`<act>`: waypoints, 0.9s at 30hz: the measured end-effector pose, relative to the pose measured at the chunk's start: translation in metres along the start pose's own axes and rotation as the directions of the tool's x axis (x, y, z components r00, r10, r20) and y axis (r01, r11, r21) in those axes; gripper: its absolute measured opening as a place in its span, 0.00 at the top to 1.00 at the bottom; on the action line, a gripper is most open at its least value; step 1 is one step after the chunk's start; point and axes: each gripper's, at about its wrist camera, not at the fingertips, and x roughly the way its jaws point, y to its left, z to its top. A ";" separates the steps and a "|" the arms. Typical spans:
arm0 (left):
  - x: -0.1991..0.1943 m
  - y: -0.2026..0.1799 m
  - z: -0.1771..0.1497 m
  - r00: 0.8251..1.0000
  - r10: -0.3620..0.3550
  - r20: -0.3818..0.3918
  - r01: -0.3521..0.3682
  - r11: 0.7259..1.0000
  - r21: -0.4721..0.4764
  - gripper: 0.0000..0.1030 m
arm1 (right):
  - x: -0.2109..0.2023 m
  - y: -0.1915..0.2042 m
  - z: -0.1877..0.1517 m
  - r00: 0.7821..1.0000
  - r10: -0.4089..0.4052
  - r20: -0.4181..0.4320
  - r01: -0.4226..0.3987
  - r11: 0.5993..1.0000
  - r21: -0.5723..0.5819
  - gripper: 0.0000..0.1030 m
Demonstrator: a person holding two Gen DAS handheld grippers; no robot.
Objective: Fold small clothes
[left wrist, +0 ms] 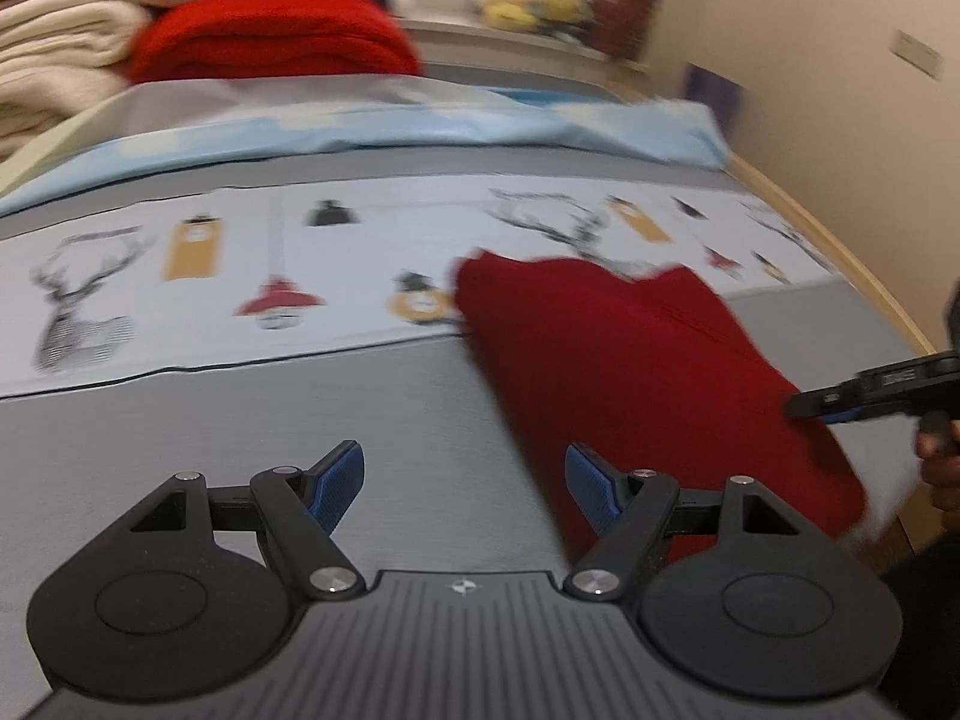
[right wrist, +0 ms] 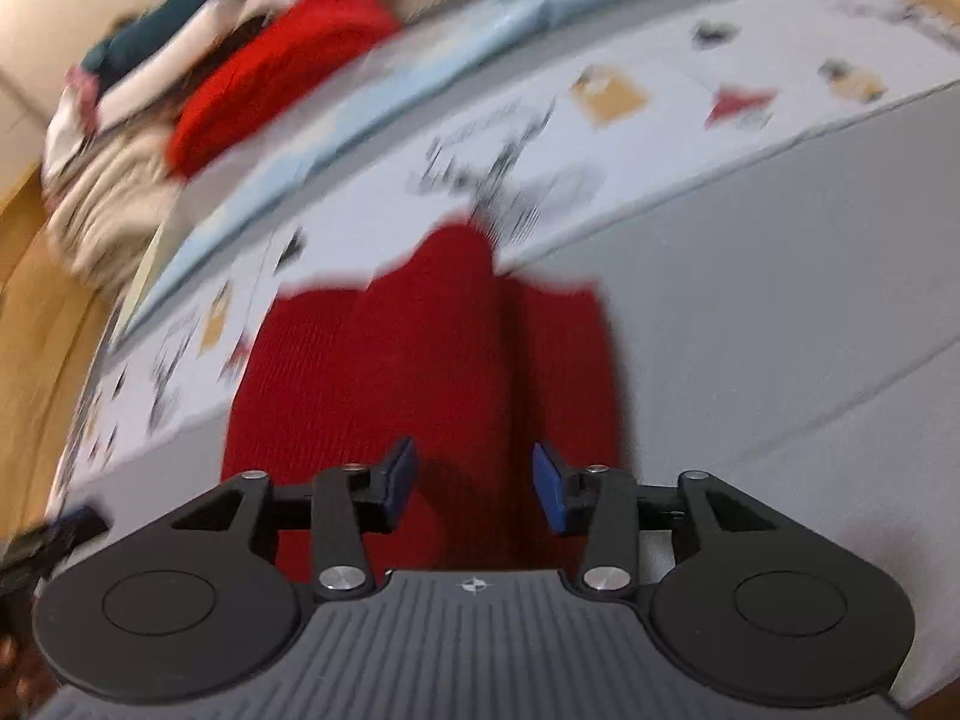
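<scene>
In the left wrist view, the left tongs (left wrist: 465, 483) hang open over the grey bed cover (left wrist: 240, 420) with nothing between their blue pads. The dark red garment (left wrist: 630, 372) lies flat on the bed just to their right, its far edge overlapping a white printed band (left wrist: 210, 276) with deer and lamp motifs. The right tongs (left wrist: 870, 396) come in from the right edge above the garment's right side. A pile of folded clothes (left wrist: 180, 30) sits at the far left, a bright red piece among them.

In the right wrist view, the right tongs (right wrist: 474, 486) stand partly open directly above the dark red garment (right wrist: 420, 360), gripping nothing. The picture is blurred. The clothes pile (right wrist: 180, 90) shows at upper left.
</scene>
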 end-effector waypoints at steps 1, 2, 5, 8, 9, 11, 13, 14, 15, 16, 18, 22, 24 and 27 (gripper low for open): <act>0.002 -0.008 -0.001 1.000 -0.020 -0.004 0.020 1.000 0.018 0.23 | 0.001 0.003 -0.004 1.000 -0.013 -0.021 0.012 0.999 -0.031 0.53; 0.005 -0.016 -0.002 0.999 -0.040 -0.007 0.040 0.999 0.034 0.23 | 0.002 0.008 -0.008 0.999 -0.035 -0.032 0.033 0.998 -0.058 0.53; 0.013 -0.038 -0.005 0.996 -0.085 -0.020 0.086 0.993 0.075 0.23 | -0.002 0.010 -0.017 0.998 -0.036 -0.055 0.029 0.993 -0.119 0.72; 0.021 -0.055 -0.008 0.993 -0.111 -0.028 0.113 0.988 0.102 0.24 | -0.028 0.013 -0.014 0.997 0.051 0.055 -0.043 0.991 -0.130 0.83; 0.024 -0.060 -0.008 0.992 -0.122 -0.032 0.125 0.987 0.106 0.24 | -0.038 0.013 -0.013 0.992 0.088 0.086 -0.077 0.989 -0.123 0.83; 0.029 -0.067 -0.009 0.990 -0.138 -0.043 0.142 0.984 0.112 0.24 | -0.043 0.011 -0.014 0.992 0.091 0.088 -0.081 0.990 -0.115 0.83; 0.035 -0.070 -0.009 0.988 -0.146 -0.059 0.152 0.981 0.118 0.24 | -0.030 0.009 -0.018 1.000 0.004 0.016 -0.001 0.990 -0.140 0.82; 0.041 -0.072 -0.010 0.986 -0.145 -0.083 0.155 0.980 0.124 0.26 | -0.022 0.008 -0.022 0.999 -0.033 -0.036 0.027 0.988 -0.153 0.81; 0.049 -0.075 -0.014 0.982 -0.134 -0.130 0.152 0.979 0.138 0.29 | -0.016 0.007 -0.024 0.996 -0.059 -0.074 0.046 0.985 -0.169 0.79; 0.061 -0.079 -0.019 0.975 -0.109 -0.193 0.141 0.976 0.164 0.31 | -0.014 0.008 -0.025 0.994 -0.076 -0.080 0.060 0.982 -0.182 0.75; 0.084 -0.086 -0.037 0.946 -0.041 -0.322 0.118 0.967 0.224 0.30 | -0.020 0.010 -0.024 0.995 -0.075 -0.061 0.063 0.980 -0.189 0.67; 0.091 -0.085 -0.043 0.934 -0.036 -0.356 0.122 0.967 0.222 0.31 | -0.022 0.011 -0.029 0.992 -0.036 -0.119 0.010 0.977 -0.214 0.67; 0.088 -0.075 -0.040 0.927 -0.076 -0.368 0.144 0.977 0.160 0.31 | -0.007 0.012 -0.039 0.973 -0.098 -0.207 0.038 0.960 -0.278 0.68; 0.078 -0.065 -0.033 0.933 -0.147 -0.328 0.192 0.975 0.108 0.32 | 0.002 0.015 -0.047 0.955 -0.173 -0.242 0.078 0.930 -0.360 0.69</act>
